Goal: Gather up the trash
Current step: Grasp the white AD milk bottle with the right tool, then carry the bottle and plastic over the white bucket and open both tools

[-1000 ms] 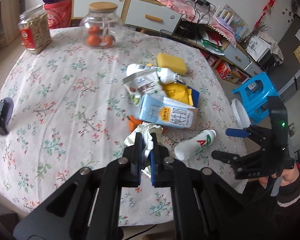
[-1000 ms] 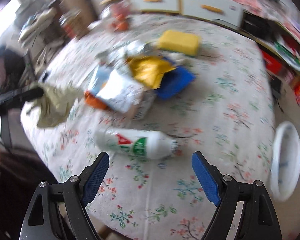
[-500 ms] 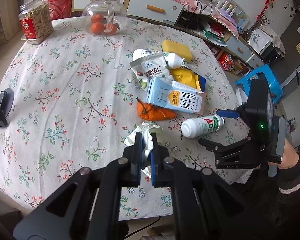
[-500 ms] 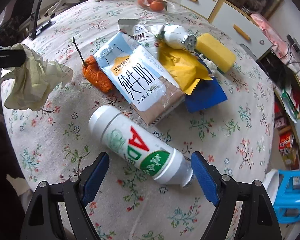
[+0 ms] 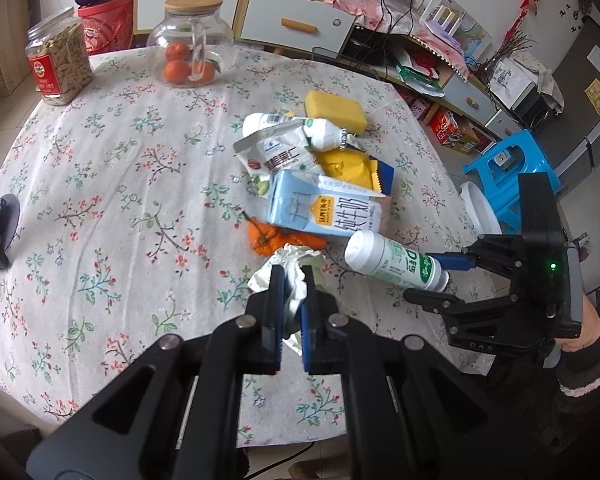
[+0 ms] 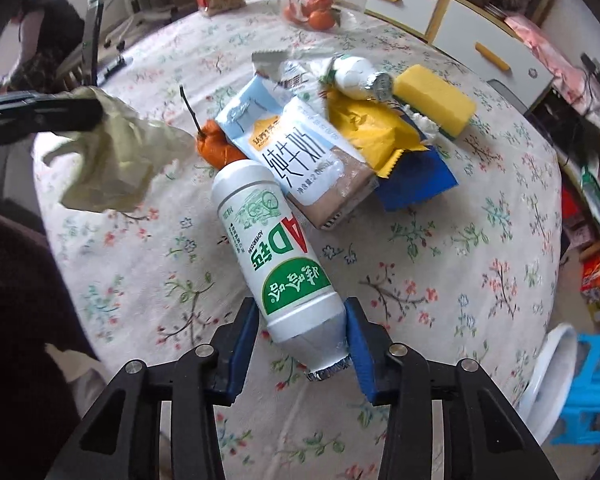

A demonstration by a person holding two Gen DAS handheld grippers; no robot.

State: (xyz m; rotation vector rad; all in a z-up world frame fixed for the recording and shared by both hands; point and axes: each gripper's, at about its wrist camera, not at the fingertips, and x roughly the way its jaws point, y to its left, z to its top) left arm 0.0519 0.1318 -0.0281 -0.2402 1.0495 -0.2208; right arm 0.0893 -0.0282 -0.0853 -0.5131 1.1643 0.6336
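Note:
My left gripper point(image 5: 291, 280) is shut on a crumpled pale tissue point(image 5: 296, 266) and holds it above the floral tablecloth point(image 5: 112, 184); the tissue also shows in the right wrist view point(image 6: 112, 160). My right gripper point(image 6: 302, 320) is closed around the neck end of a white AD bottle point(image 6: 272, 240) lying on the table, pads touching both sides; the bottle also shows in the left wrist view point(image 5: 392, 260). Behind lie a blue milk carton point(image 6: 296, 156), orange peel point(image 6: 216, 148), a yellow wrapper point(image 6: 372, 132), a snack bag point(image 5: 276, 156) and a second white bottle point(image 6: 360, 76).
A yellow sponge point(image 6: 432, 100) lies behind the pile. A glass jar with oranges point(image 5: 188, 44) and a jar of snacks point(image 5: 58, 66) stand at the far side. A white bin rim point(image 6: 548, 372) and a blue stool point(image 5: 512, 176) stand beside the table's right edge.
My right gripper has moved forward onto the AD bottle and its jaws have narrowed around it. The bottle has turned lengthwise to the gripper. My left gripper still holds the tissue.

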